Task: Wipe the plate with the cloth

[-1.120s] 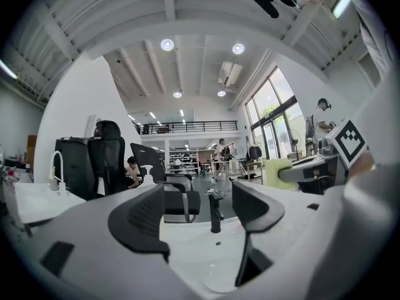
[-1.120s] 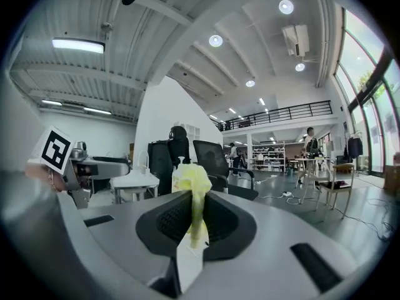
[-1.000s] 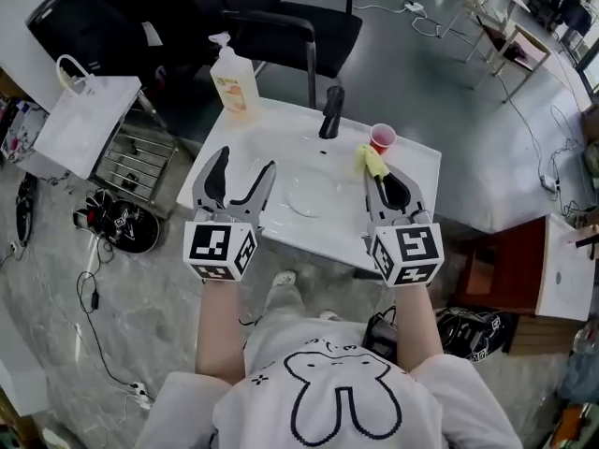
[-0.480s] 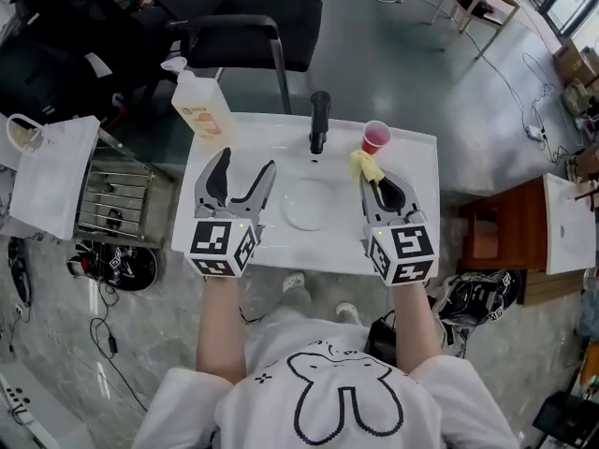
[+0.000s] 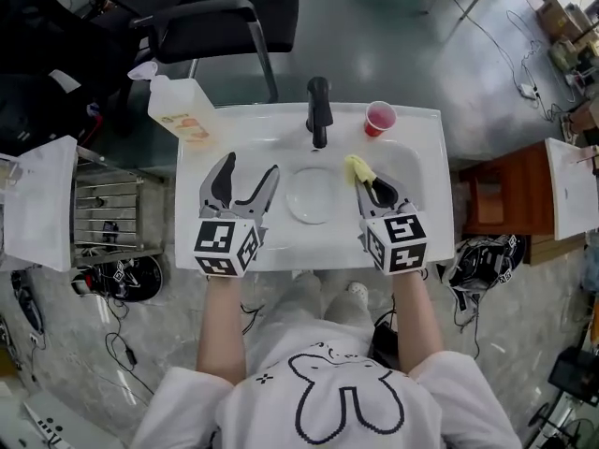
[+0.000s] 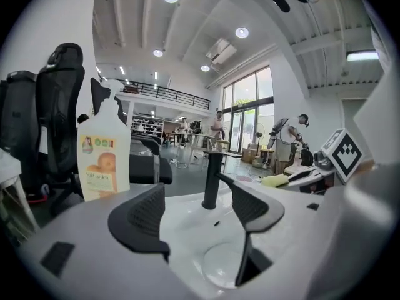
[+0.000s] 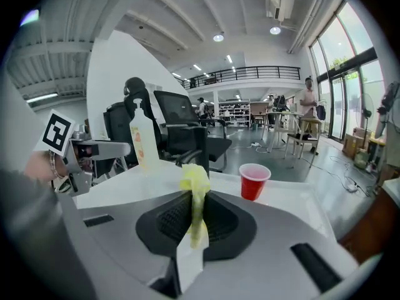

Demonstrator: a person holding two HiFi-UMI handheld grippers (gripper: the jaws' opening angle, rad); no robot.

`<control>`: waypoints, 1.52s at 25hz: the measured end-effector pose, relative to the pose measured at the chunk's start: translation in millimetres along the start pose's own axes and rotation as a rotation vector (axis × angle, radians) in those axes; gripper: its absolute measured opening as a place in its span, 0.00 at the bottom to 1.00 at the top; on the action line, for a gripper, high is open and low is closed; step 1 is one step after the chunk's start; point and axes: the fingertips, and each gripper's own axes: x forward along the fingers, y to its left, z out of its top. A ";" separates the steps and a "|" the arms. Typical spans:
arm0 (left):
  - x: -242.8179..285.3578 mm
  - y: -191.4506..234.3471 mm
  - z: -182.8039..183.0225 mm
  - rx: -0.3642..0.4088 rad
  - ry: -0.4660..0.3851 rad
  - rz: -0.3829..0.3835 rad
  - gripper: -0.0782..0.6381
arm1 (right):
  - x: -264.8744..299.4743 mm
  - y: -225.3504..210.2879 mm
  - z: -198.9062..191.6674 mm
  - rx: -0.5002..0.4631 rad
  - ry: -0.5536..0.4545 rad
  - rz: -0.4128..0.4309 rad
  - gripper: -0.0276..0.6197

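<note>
A clear glass plate (image 5: 311, 197) lies in the basin of the white sink (image 5: 423, 219), below the black faucet (image 5: 319, 110). My right gripper (image 5: 368, 181) is to the plate's right, shut on a yellow cloth (image 5: 358, 167) that sticks out past its tips; in the right gripper view the cloth (image 7: 196, 200) is pinched between the jaws. My left gripper (image 5: 245, 178) hovers left of the plate, open and empty. In the left gripper view the plate (image 6: 224, 264) shows low between the spread fingers (image 6: 142, 220).
A soap dispenser bottle (image 5: 181, 106) stands at the sink's back left corner. A red cup (image 5: 379, 118) stands at the back right, right of the faucet. A black chair (image 5: 225, 7) is behind the sink. A wooden cabinet (image 5: 501, 204) is on the right.
The head view has shifted, so the sink now sits squarer and lower in frame. Both grippers have held their places beside the plate, the right one still holding the cloth.
</note>
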 end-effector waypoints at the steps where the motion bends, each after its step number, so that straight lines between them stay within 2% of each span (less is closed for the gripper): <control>1: 1.8 1.5 -5.4 -0.007 0.009 -0.007 0.59 | 4.6 0.3 -6.6 0.005 0.023 -0.002 0.12; 10: 13.4 8.1 -41.9 -0.053 0.084 -0.042 0.59 | 42.5 7.0 -61.3 0.026 0.267 0.043 0.12; 21: 20.5 16.5 -62.7 -0.095 0.138 -0.033 0.58 | 85.4 16.0 -125.4 0.014 0.557 0.126 0.12; 29: 30.7 19.9 -78.0 -0.114 0.195 -0.027 0.58 | 108.9 8.6 -159.0 -0.005 0.686 0.134 0.12; 38: 39.0 20.3 -95.0 -0.133 0.266 -0.020 0.58 | 118.1 6.6 -185.8 -0.008 0.766 0.149 0.12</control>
